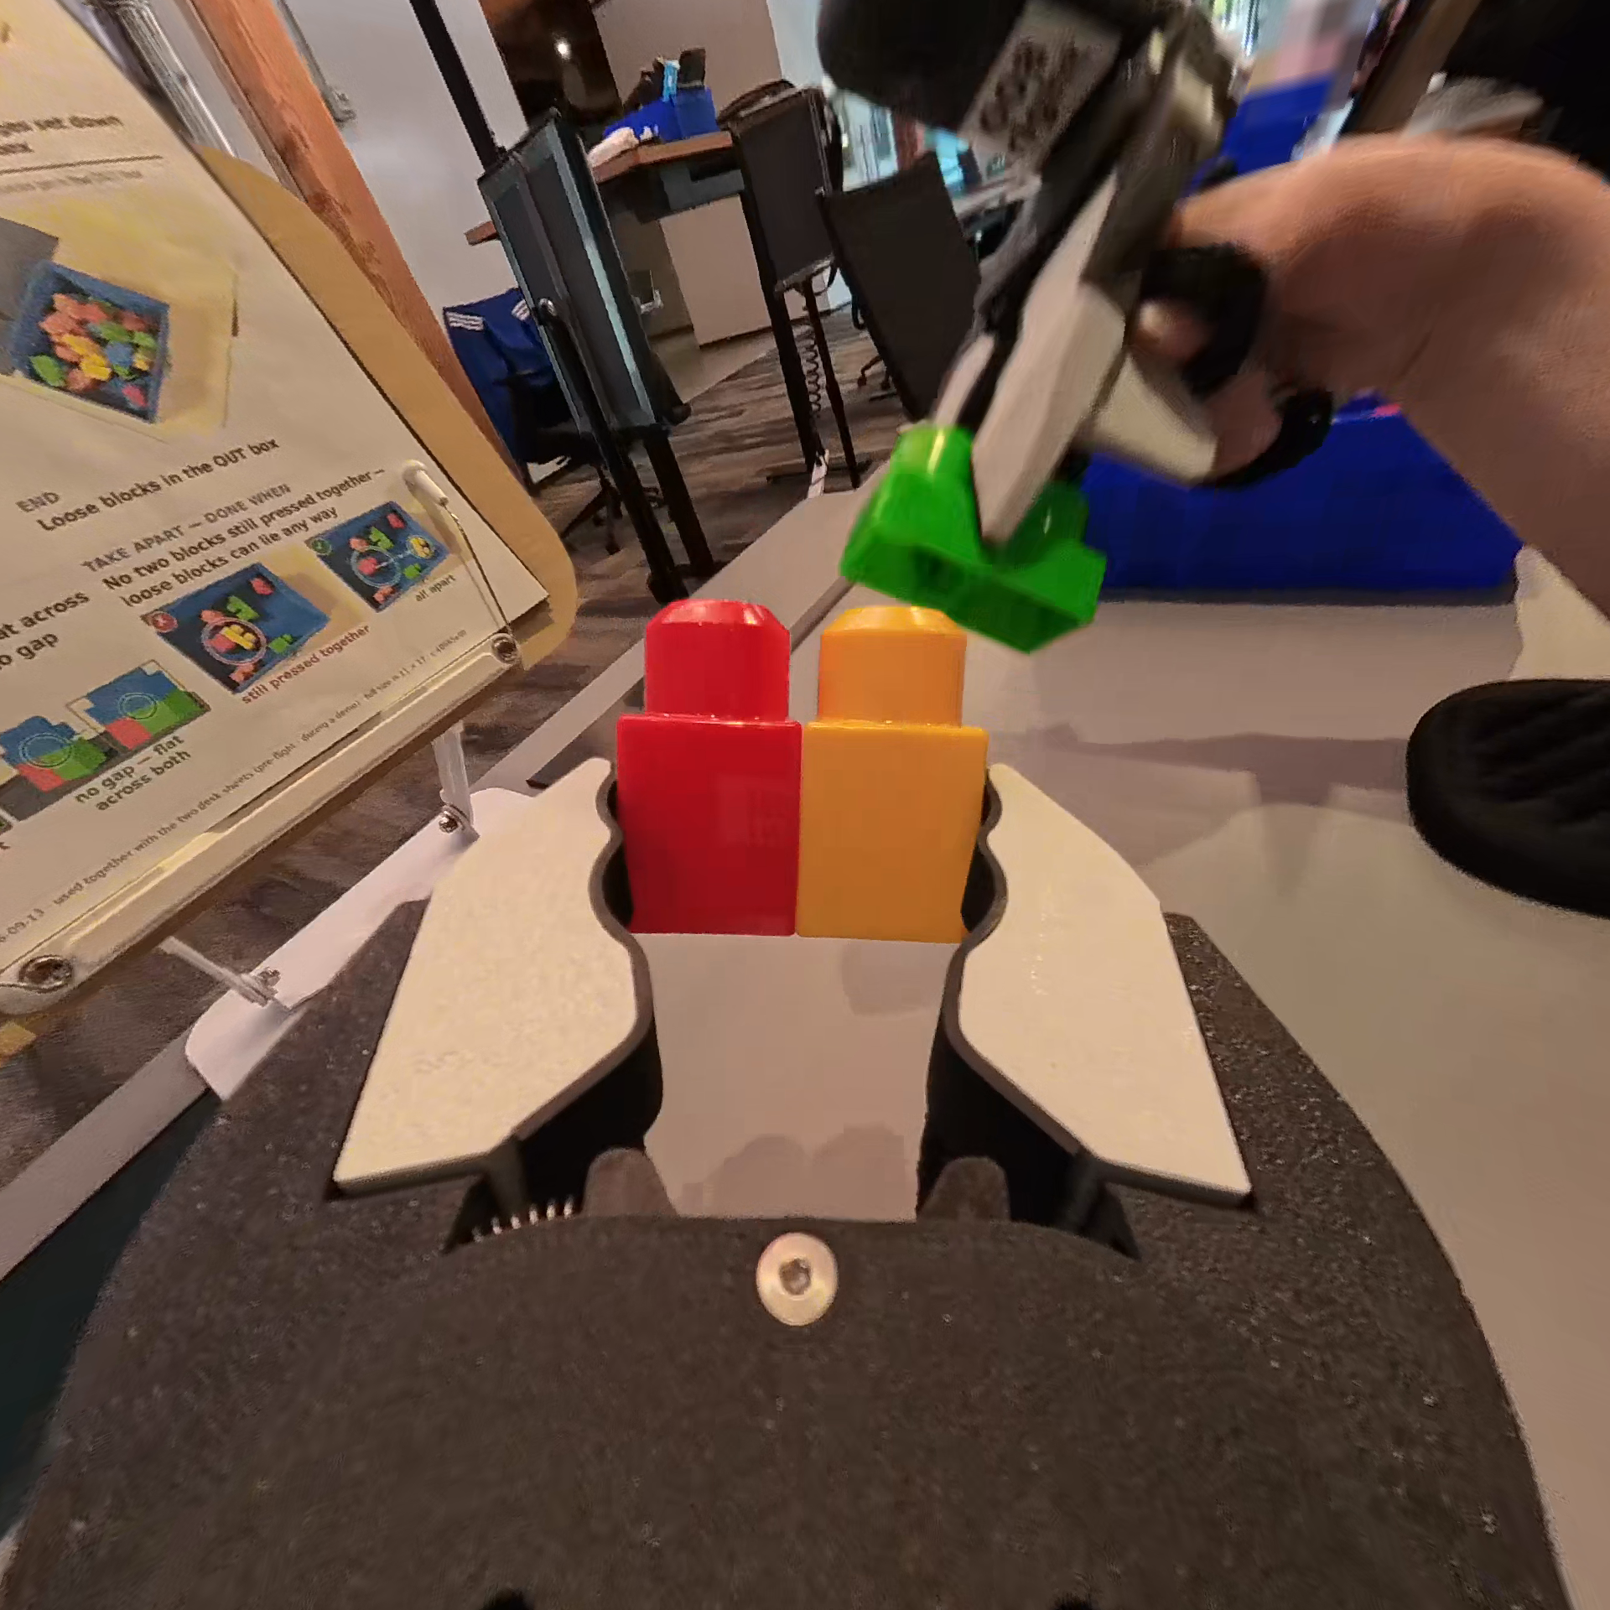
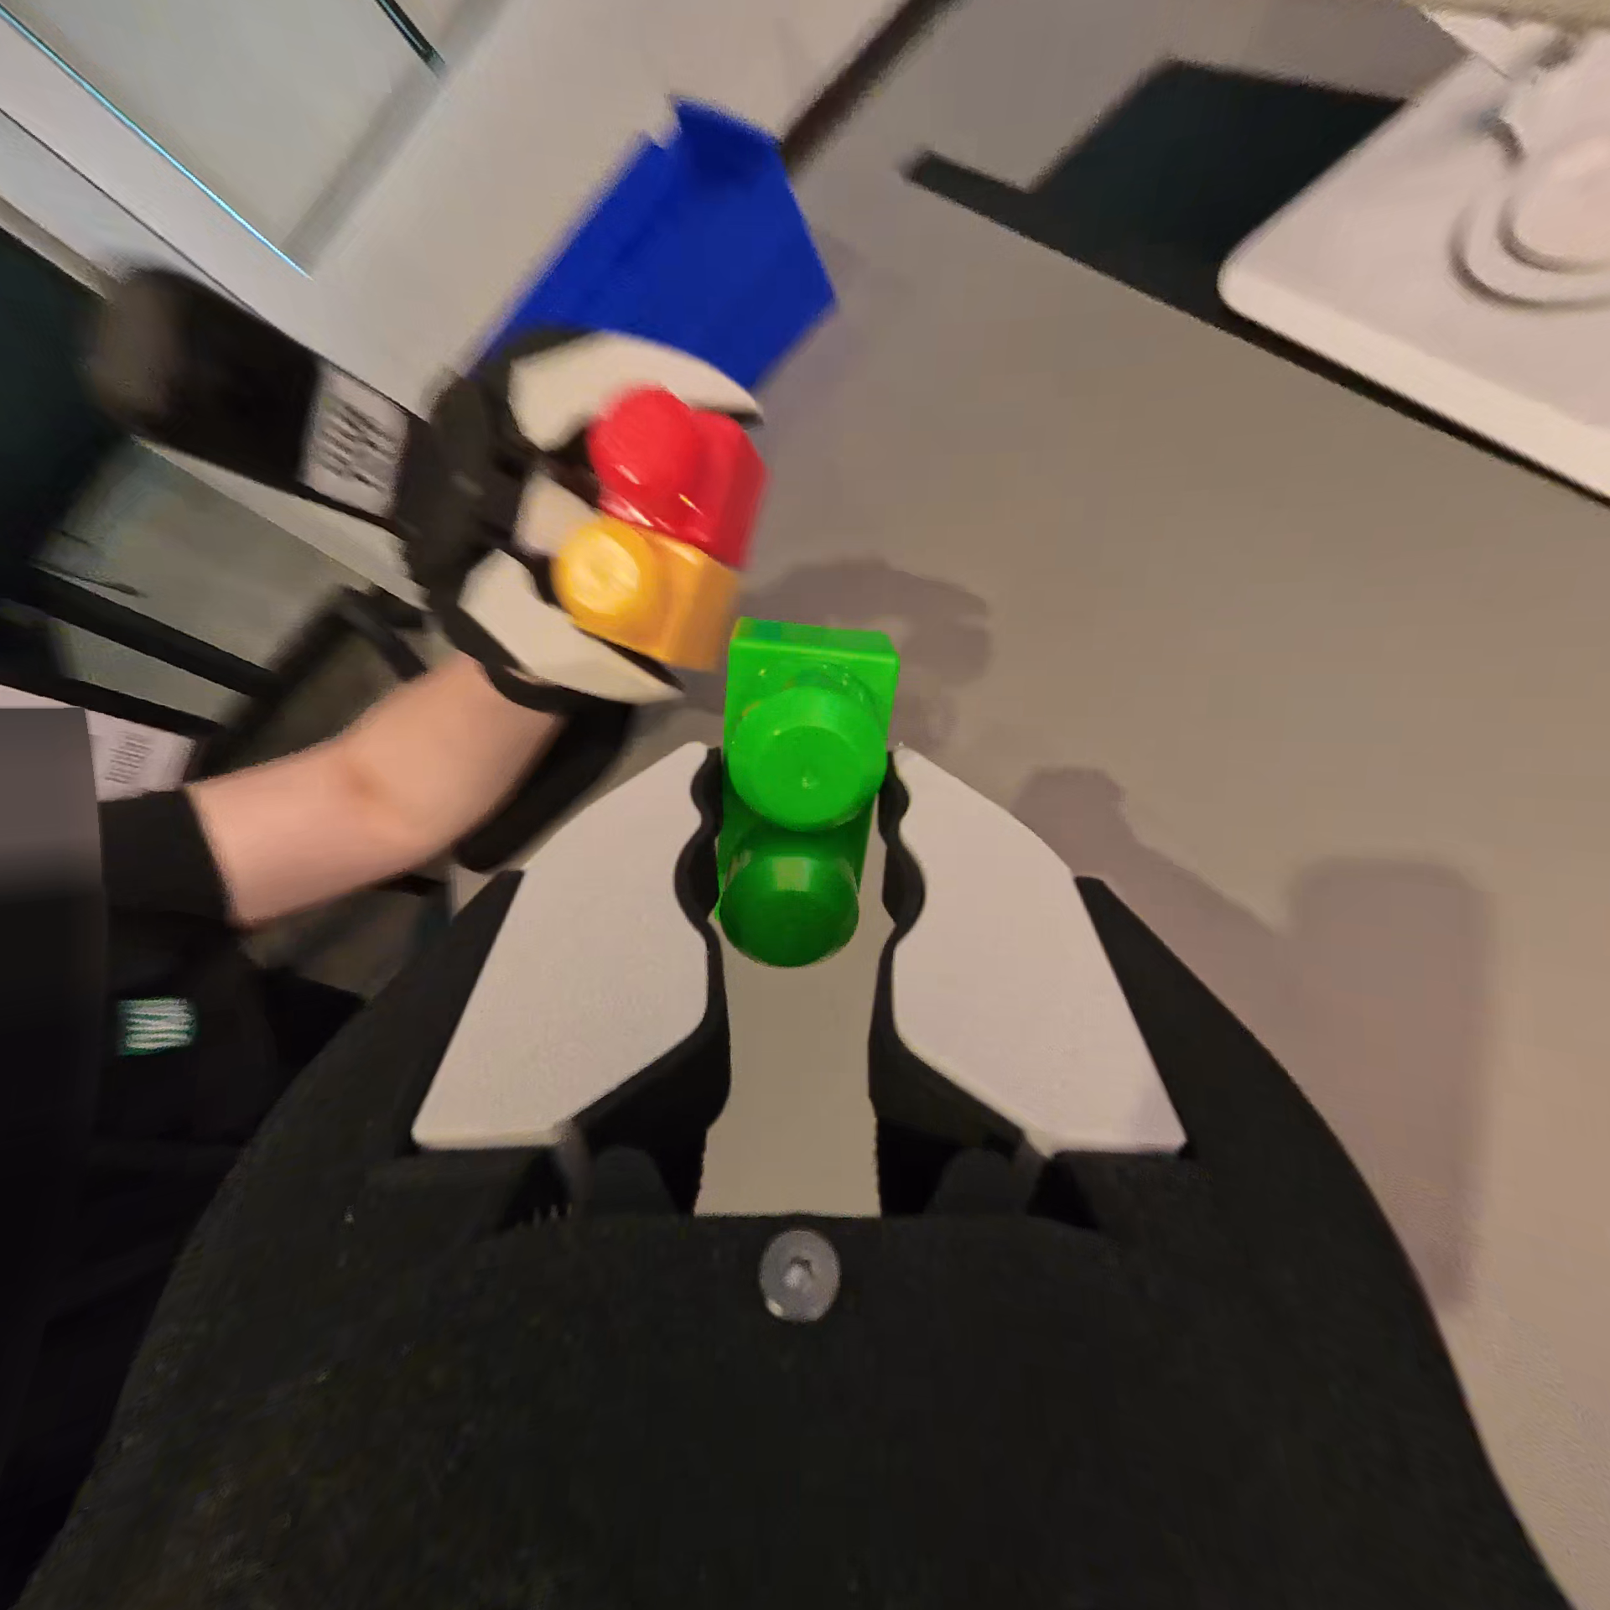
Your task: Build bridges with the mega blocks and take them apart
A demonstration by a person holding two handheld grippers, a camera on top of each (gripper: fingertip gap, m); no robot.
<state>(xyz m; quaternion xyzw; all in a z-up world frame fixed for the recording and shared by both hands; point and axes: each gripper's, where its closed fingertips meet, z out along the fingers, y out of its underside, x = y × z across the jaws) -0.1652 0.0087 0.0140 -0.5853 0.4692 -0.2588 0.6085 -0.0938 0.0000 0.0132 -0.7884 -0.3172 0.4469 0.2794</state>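
My left gripper (image 1: 800, 788) is shut on a red block (image 1: 710, 819) and an orange block (image 1: 889, 828), side by side with studs up, above the grey table (image 1: 1307, 1002). My right gripper (image 2: 800, 771) is shut on a green two-stud block (image 2: 806, 784). In the left wrist view the right gripper (image 1: 1015, 514) holds that green block (image 1: 958, 558) tilted, just above and right of the orange stud. In the right wrist view the left gripper (image 2: 697, 549) holds the red block (image 2: 679, 479) and the orange block (image 2: 645, 601) just left of the green one.
A blue bin (image 1: 1289, 514) stands on the table behind the blocks; it also shows in the right wrist view (image 2: 688, 270). An instruction board (image 1: 218, 566) on a stand is at the left. A black pad (image 1: 1516, 793) lies at the right. A white stand base (image 2: 1437, 287) sits far right. Spacing between my two grippers at the tips: around 8 cm. The white stand base (image 2: 1437, 287) is about 30 cm from my left fingertips.
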